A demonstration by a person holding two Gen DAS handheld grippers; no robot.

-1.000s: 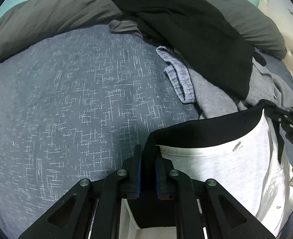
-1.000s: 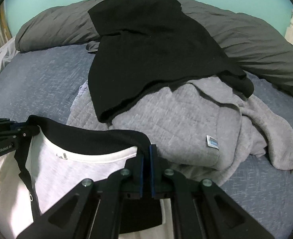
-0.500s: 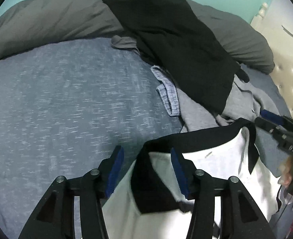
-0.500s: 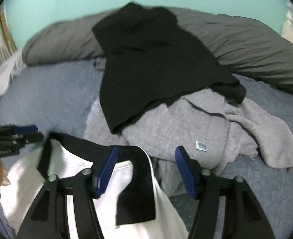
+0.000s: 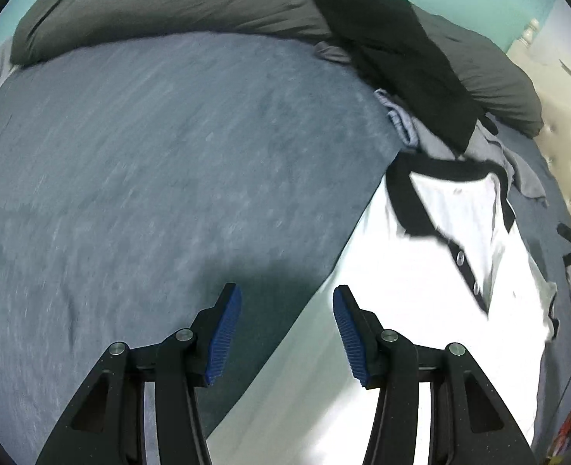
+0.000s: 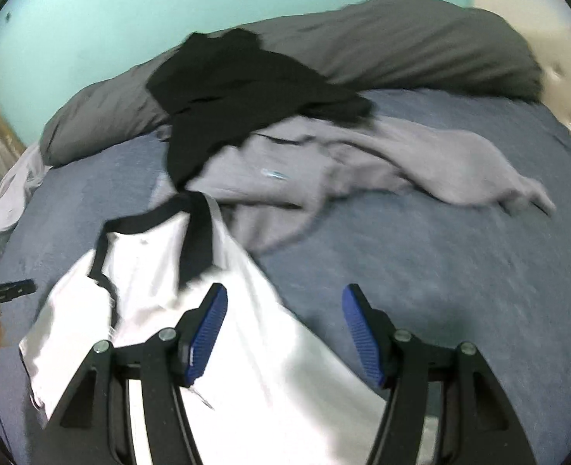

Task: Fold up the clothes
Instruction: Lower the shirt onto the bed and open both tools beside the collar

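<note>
**Inspector:** Report the tools first.

**Assistant:** The left gripper (image 5: 287, 329) hangs over the bed (image 5: 149, 174) with its jaws spread wide and nothing between the blue pads. The right gripper (image 6: 285, 329) is the same: jaws apart, holding nothing, and it sits low over the lower part of the shirt.

**Inspector:** And the garment?

**Assistant:** The white shirt (image 5: 421, 290) with the black collar and button placket lies spread on the blue bed cover, collar towards the pile, front face up. Its body runs down and out of both views, so the hem and sleeves cannot be checked. No fold line shows in the part that is visible.

**Inspector:** Remaining stock?

**Assistant:** A loose heap just beyond the collar: a black garment (image 6: 246, 89) draped over a grey sweater (image 6: 363, 170), with a checked blue piece (image 5: 399, 120) poking out at the edge. None of these is folded. A dark grey duvet (image 5: 169, 4) lies bunched along the far side.

**Inspector:** Progress, in your judgement?

**Assistant:** The shirt lies open and flat, ready for folding; at least three other pieces are still to fold. No finished stack appears in either view.
</note>
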